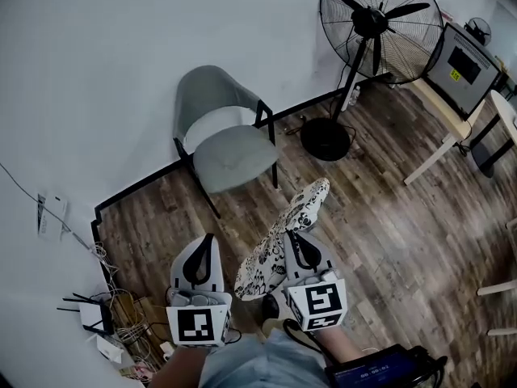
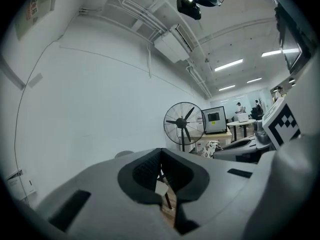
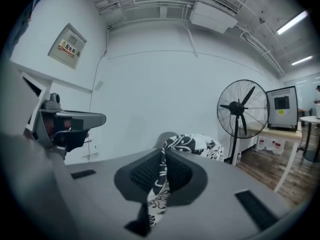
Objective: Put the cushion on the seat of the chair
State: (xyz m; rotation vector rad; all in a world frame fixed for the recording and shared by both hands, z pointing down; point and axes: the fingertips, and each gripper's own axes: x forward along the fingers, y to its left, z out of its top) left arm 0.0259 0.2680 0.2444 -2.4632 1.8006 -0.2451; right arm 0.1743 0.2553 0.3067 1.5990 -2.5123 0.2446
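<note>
A grey chair (image 1: 236,158) with a padded seat stands against the white wall, ahead of both grippers. The black-and-white patterned cushion (image 1: 283,237) hangs in the air over the wood floor, short of the chair. My right gripper (image 1: 292,234) is shut on the cushion's near edge; in the right gripper view the fabric (image 3: 197,144) runs up between the pads (image 3: 145,171), with the chair back (image 3: 164,135) behind it. My left gripper (image 1: 206,239) is to the left of the cushion, apart from it, jaws together and holding nothing I can make out. The left gripper view shows the cushion (image 2: 212,146) at right.
A large standing fan (image 1: 373,23) with a round base (image 1: 325,138) is right of the chair. A table with a boxy screen (image 1: 464,59) stands at the far right. Cables and a router (image 1: 105,314) lie by the wall at lower left.
</note>
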